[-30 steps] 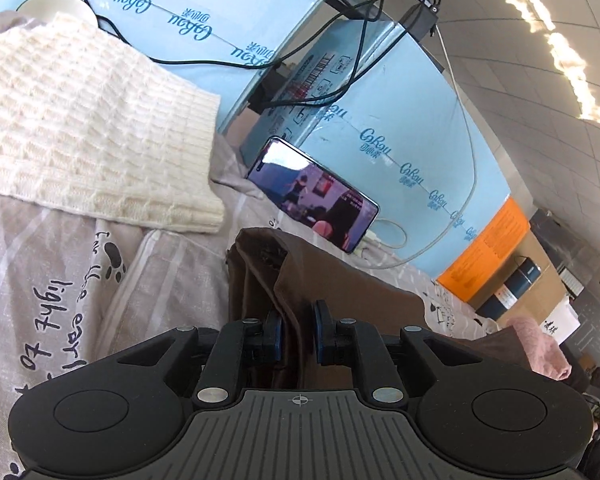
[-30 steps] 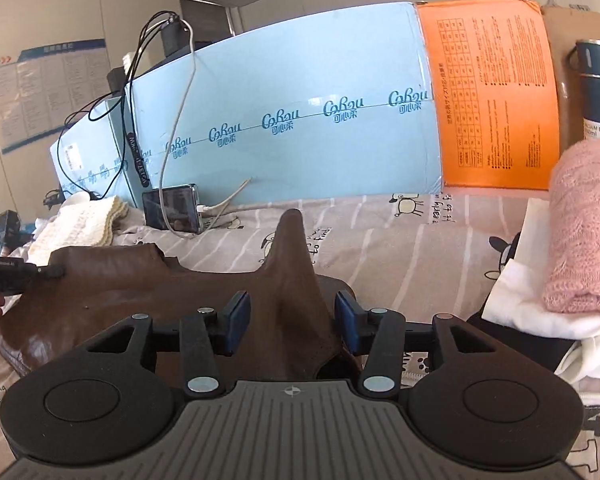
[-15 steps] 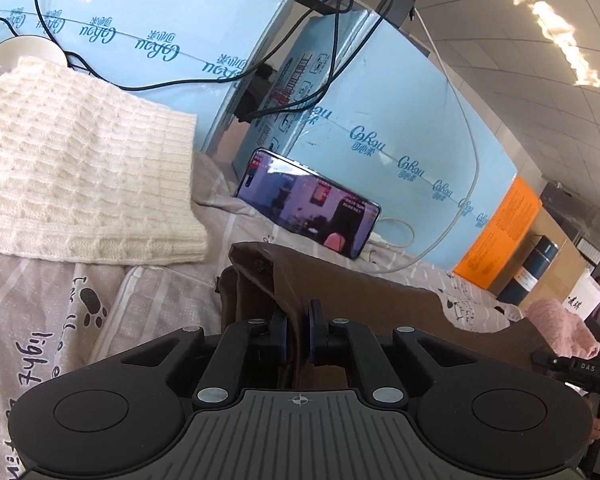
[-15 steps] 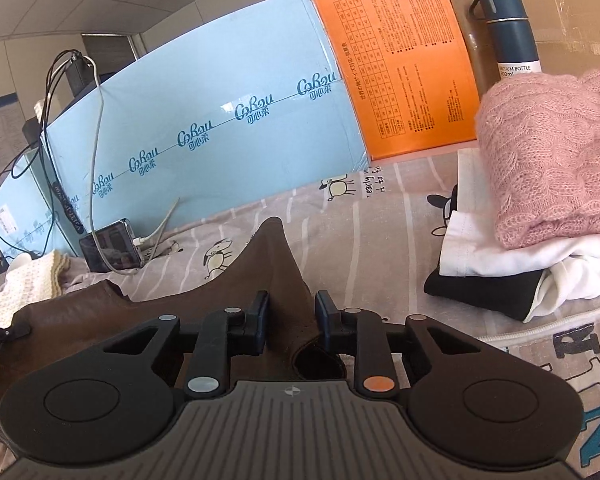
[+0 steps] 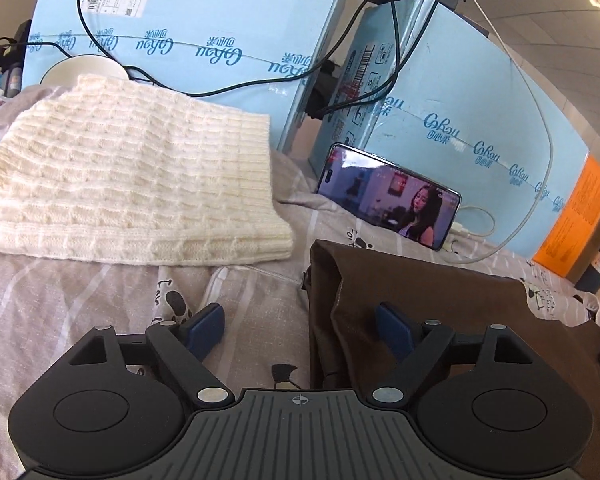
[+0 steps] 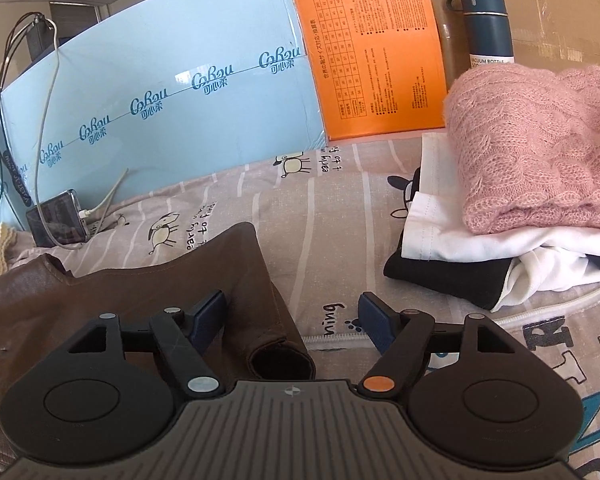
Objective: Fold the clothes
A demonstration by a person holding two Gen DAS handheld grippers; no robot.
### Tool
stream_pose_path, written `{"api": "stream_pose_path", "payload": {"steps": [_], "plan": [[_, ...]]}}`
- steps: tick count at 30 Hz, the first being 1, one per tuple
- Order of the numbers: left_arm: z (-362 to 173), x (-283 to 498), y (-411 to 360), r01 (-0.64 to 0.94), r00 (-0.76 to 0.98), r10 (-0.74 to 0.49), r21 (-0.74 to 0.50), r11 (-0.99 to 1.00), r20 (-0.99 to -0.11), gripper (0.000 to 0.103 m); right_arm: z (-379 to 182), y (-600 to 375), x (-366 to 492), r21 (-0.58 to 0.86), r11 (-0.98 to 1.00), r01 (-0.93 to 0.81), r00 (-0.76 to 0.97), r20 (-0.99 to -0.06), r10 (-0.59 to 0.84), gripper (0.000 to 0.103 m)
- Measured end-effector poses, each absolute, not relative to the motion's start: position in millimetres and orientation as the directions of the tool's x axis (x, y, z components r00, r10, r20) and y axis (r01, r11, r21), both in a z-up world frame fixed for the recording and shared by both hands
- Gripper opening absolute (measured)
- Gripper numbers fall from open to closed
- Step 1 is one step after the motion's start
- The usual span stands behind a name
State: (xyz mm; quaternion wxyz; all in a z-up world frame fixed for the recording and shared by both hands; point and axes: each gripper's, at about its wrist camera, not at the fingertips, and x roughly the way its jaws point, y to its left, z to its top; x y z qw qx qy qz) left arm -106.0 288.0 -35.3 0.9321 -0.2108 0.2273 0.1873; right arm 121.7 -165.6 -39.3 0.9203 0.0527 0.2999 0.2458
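- Both grippers have let go of the brown garment they pinched half a second ago, and their jaws now stand wide apart
- Left gripper sits low over the bed sheet, its jaws straddling the garment's left edge: one blue pad over bare sheet, the other over the brown cloth
- Right gripper hangs over the garment's other end, where a sleeve-like tube shows a round open cuff between the jaws; its left pad lies over the brown cloth, its right pad over the sheet
- In the left view the brown garment lies flat on the bed with a folded edge along its left side
- A cream knitted sweater, folded, lies on the sheet up and to the left of the brown garment, apart from it
- A phone with a lit screen leans against a pale blue box behind the garment, a white cable plugged into it
- In the right view a pile of folded clothes sits to the right of the gripper: a pink knit on top, white cloth under it, black cloth at the bottom
- Behind the pile stand an orange box and a dark blue flask in front of a brown cardboard sheet
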Motion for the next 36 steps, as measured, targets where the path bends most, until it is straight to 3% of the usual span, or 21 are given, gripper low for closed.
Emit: {"api": "stream_pose_path", "payload": {"steps": [5,9,12,14,19,25,28,36], "plan": [[-29,-115,281,-0.426,0.853,0.264,-0.309,0.851,-0.450,0.090,-35,-173,118,0.294,0.847,-0.443,0.711,-0.460,0.532,0.078],[-23,-123,271,-0.373,0.885,0.238,-0.303,0.877,-0.399,0.094,-19,-185,102,0.295,0.855,-0.426,0.798,-0.324,0.509,0.092],[-17,-127,263,-0.330,0.907,0.214,-0.294,0.897,-0.363,0.096,-6,-191,81,0.299,0.876,-0.379,0.840,-0.286,0.461,0.103],[-14,-131,259,-0.299,0.920,0.192,-0.295,0.908,-0.341,0.096,-2,-196,64,0.359,0.850,-0.387,0.826,-0.275,0.492,0.103],[-9,-138,261,-0.171,0.947,0.029,-0.428,0.888,-0.320,0.100,-3,-205,34,0.505,0.768,-0.394,0.726,-0.341,0.597,0.103],[-8,-140,256,-0.142,0.940,-0.022,-0.448,0.883,-0.341,0.101,-9,-203,22,0.532,0.830,-0.168,0.650,-0.573,0.499,0.103],[-9,-140,253,-0.142,0.936,-0.027,-0.447,0.883,-0.350,0.101,-19,-213,19,0.611,0.786,-0.097,0.607,-0.590,0.533,0.103],[-13,-137,254,-0.187,0.914,-0.014,-0.450,0.873,-0.406,0.102,-36,-210,29,0.629,0.776,-0.042,0.590,-0.611,0.528,0.103]]}}
